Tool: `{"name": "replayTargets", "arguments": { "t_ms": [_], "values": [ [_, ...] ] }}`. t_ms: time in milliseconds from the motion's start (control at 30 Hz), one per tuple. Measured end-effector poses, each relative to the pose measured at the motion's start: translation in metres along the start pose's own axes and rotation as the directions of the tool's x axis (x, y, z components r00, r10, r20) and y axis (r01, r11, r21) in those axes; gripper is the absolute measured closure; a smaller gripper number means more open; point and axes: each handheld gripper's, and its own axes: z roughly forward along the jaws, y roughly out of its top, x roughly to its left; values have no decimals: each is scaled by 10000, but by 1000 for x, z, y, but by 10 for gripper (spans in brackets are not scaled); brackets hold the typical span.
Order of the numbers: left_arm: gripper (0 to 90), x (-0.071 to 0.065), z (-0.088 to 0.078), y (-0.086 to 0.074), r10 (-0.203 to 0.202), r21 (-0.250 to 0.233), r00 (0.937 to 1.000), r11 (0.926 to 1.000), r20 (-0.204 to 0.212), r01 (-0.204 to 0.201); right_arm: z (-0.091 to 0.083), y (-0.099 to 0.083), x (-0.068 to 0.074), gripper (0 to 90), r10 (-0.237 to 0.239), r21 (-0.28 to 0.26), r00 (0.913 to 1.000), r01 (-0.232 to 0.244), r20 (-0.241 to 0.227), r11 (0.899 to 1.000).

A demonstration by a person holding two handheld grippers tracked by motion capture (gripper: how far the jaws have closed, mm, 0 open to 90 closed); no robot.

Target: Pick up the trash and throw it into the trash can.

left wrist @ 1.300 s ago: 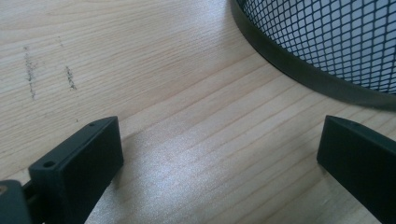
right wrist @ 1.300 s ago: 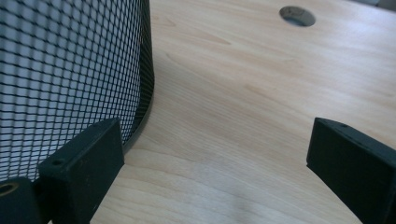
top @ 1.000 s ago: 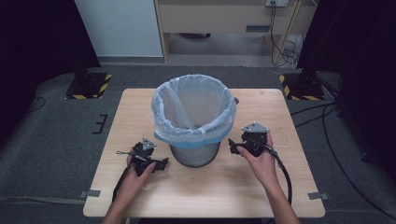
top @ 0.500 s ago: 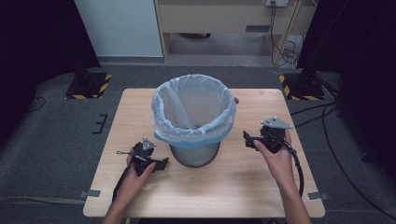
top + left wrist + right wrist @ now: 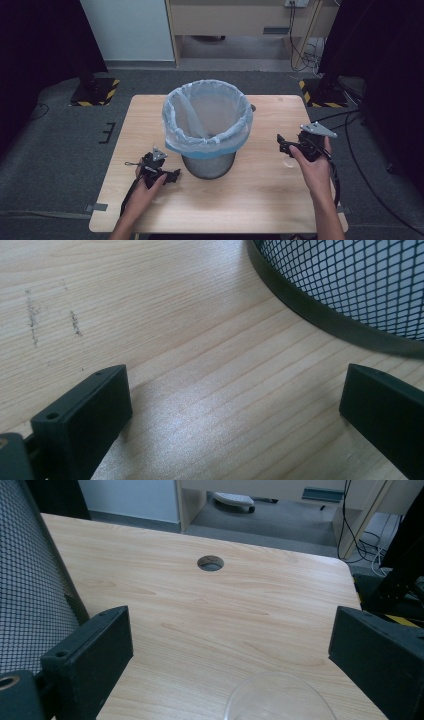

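A black mesh waste bin (image 5: 209, 165) lined with a pale blue bag (image 5: 207, 112) stands in the middle of the wooden table (image 5: 260, 200). My left gripper (image 5: 175, 176) rests on the table just left of the bin's base (image 5: 320, 320), jaws open and empty (image 5: 235, 395). My right gripper (image 5: 281, 144) is held to the right of the bin, open with nothing between its jaws (image 5: 230, 640). A clear round object (image 5: 280, 697), maybe a cup or lid, lies on the table right below it (image 5: 288, 161). The bin's mesh wall (image 5: 30, 580) shows at the left of the right gripper view.
A round cable hole (image 5: 210, 563) sits in the table top behind the bin. Carpet floor surrounds the table, with black stands (image 5: 95, 85) on hazard-striped feet at both back corners and cables (image 5: 305, 50) at the back right.
My right gripper has moved right, away from the bin's side, toward the table's right edge. The left gripper has stayed put.
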Motion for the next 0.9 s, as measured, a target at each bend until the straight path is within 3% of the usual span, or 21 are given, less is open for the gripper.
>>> {"name": "replayTargets", "arguments": {
  "t_ms": [500,900],
  "values": [
    [0,0,0,0,1,0,10000,10000,0,-1,-1,-7,-19,29,320,96,9994,-321,112,9994],
    [0,0,0,0,2,3,10000,10000,0,-2,16,-29,-27,29,220,967,9993,-247,288,9950]
  ]
}}
